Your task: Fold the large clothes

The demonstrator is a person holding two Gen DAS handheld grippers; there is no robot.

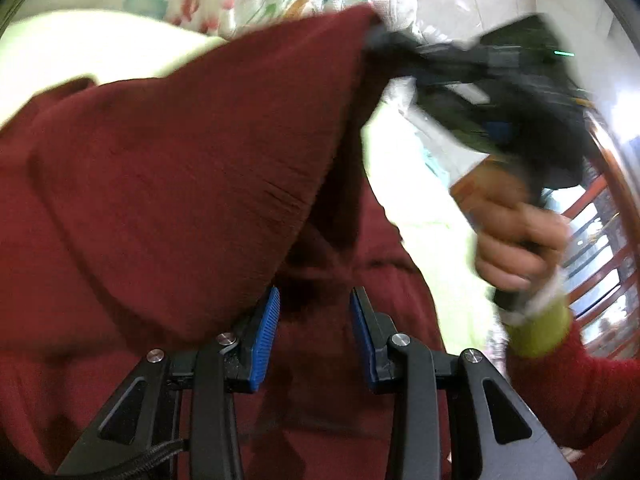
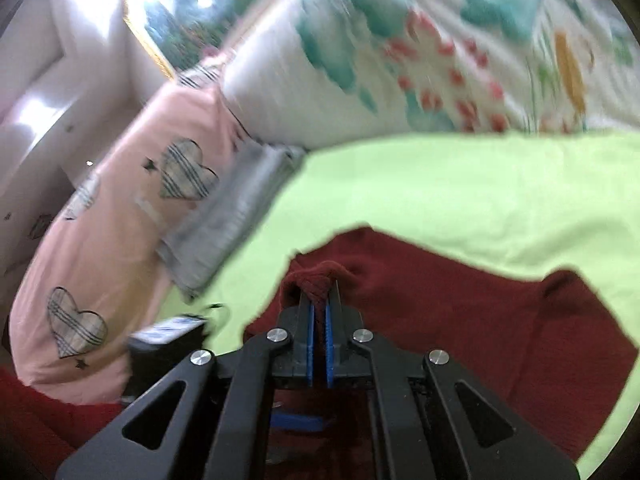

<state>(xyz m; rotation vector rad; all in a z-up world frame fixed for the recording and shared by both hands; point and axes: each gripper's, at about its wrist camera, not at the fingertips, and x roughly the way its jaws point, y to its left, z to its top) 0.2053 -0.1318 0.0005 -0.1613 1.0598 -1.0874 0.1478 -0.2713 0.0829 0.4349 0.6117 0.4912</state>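
Fold barely begun, by my reading: the sweater (image 1: 168, 184), dark red knit, mostly lies rumpled on the green sheet (image 2: 460, 192), and no finished crease shows in either view. Right gripper (image 2: 319, 312) has its blue pads pressed together on a bunched edge of the sweater, which sticks out past the tips toward 12 o'clock. From the left wrist view that pinched corner is lifted high, at about 1 o'clock, with a flap of knit hanging from it; the right hand (image 1: 516, 236) grips the handle at 3 o'clock. Left gripper (image 1: 314, 300) is spread, nothing between the pads, hovering low over the cloth; the flap brushes its left pad or passes just beside it, cannot tell which. Left to do: carry the flap over, lay it flat, make the remaining folds. Count: one sweater, two grippers, one hand seen, one green sheet, one floral quilt (image 2: 460, 40) at 12 to 1 o'clock, one pink heart-print pillow (image 2: 120, 216) at 9 o'clock, one grey folded cloth (image 2: 228, 216) beside it.
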